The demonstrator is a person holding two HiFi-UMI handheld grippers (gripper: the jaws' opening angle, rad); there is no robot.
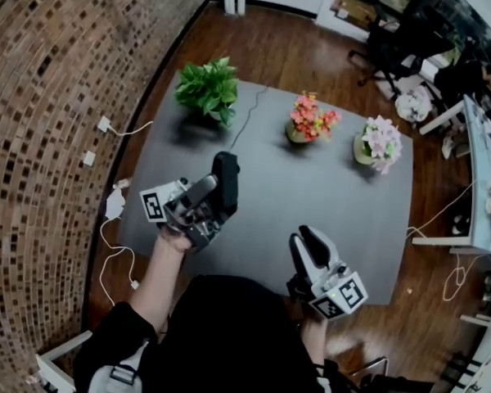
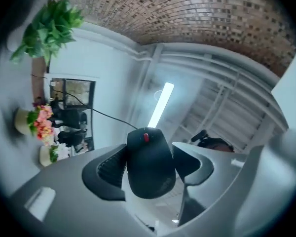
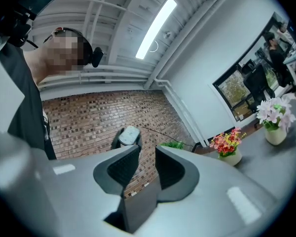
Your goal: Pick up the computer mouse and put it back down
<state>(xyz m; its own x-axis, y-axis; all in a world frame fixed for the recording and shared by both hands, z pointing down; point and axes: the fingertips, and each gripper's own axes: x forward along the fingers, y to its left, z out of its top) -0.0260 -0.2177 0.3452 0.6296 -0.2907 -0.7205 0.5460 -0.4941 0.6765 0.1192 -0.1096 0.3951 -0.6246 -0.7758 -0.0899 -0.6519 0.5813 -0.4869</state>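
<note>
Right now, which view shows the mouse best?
The left gripper view: the mouse fills the middle, clamped between the left gripper's jaws, with its red wheel and cable plain. The head view shows only a dark shape above the table. The right gripper view shows it small and far off, seemingly its pale underside.

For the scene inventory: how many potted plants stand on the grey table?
3, along the far edge: a green leafy plant at left, orange-pink flowers in the middle, pale pink flowers at right. The person hides part of the near edge.

Green plant (image 1: 207, 88); grey table (image 1: 311, 203)
</note>
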